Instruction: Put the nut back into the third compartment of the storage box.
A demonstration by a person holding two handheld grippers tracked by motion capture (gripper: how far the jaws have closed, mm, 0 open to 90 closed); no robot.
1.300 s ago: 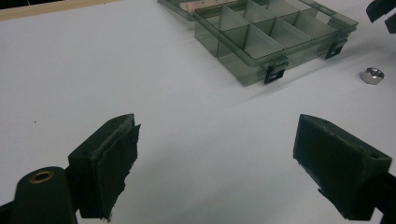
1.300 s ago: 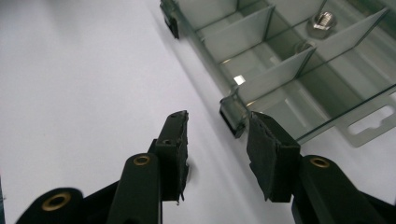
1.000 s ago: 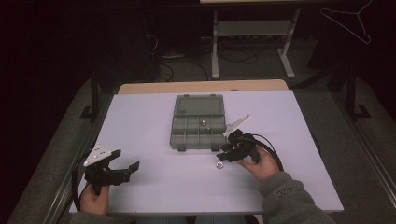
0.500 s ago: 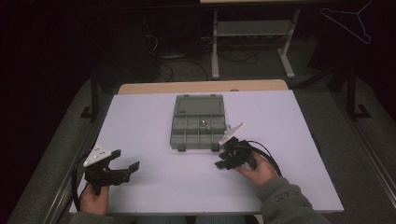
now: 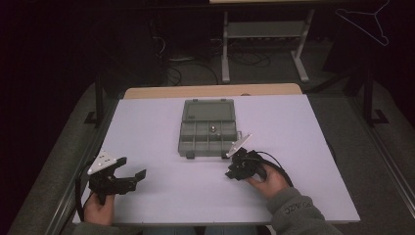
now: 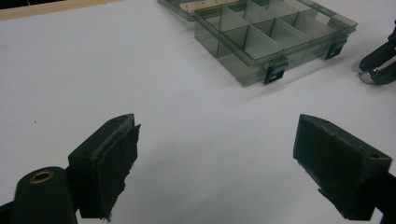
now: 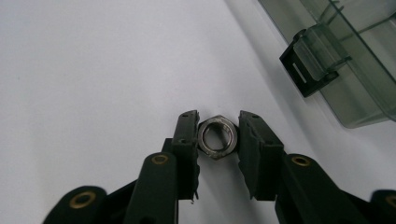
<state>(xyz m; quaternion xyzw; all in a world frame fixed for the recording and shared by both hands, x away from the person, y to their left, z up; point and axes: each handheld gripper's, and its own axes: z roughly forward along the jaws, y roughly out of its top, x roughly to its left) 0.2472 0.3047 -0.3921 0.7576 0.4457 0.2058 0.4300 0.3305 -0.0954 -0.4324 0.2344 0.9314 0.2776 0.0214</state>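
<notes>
Left gripper (image 5: 128,179): near left of the counter (image 5: 161,122); fingers (image 6: 112,158) wide apart, nothing between them.
Right gripper (image 7: 217,135): near right; fingers just closed, clamped on either side of the nut.
Nut (image 7: 216,136): steel hex, flat on the counter.
Organiser box (image 5: 209,128): farther, centre, lid open.

The black two-jaw right gripper (image 7: 217,140) has just been closing, its pads now pinching a steel hex nut (image 7: 217,137), while the black left gripper (image 6: 215,163) rests agape.
</notes>
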